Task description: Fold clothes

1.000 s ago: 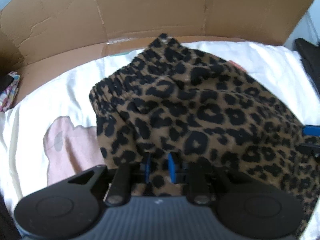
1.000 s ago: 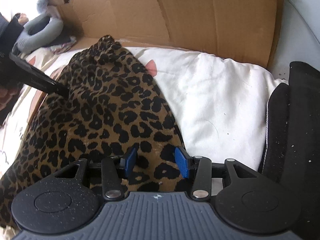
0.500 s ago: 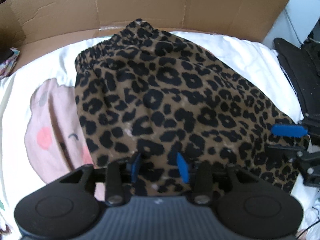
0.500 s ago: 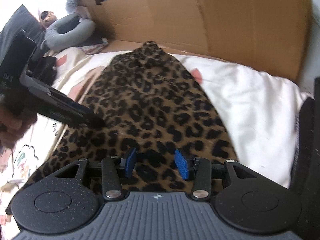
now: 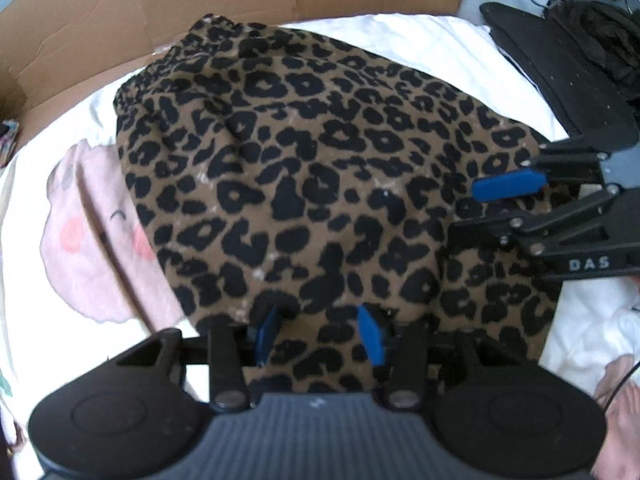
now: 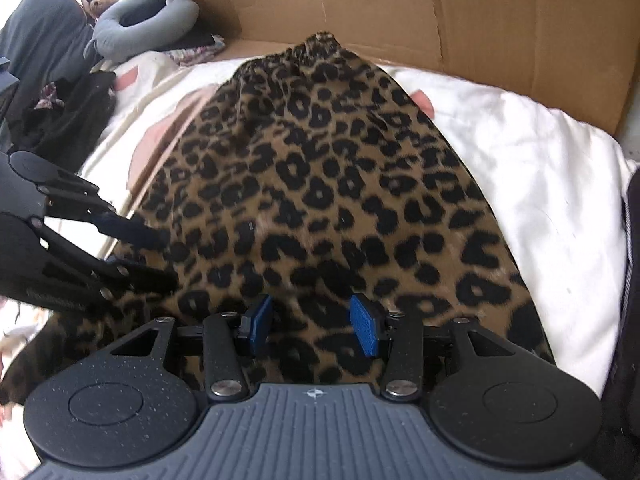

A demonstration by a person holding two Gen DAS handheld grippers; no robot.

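We see a white bedsheet (image 5: 432, 44) with a pink cartoon print, backed by a cardboard sheet (image 6: 500, 12). On the bedsheet lies a leopard-print skirt (image 5: 312, 168), its elastic waistband at the far end near the cardboard. Our left gripper (image 5: 320, 334) and right gripper (image 6: 312, 326) both sit over the skirt's near hem, their blue fingers spread apart and pinching nothing.

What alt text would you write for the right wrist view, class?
A leopard-print garment lies spread on a white bedsheet, with the right tool open over its near edge. The left tool reaches in from the left side, and a cardboard sheet stands behind.
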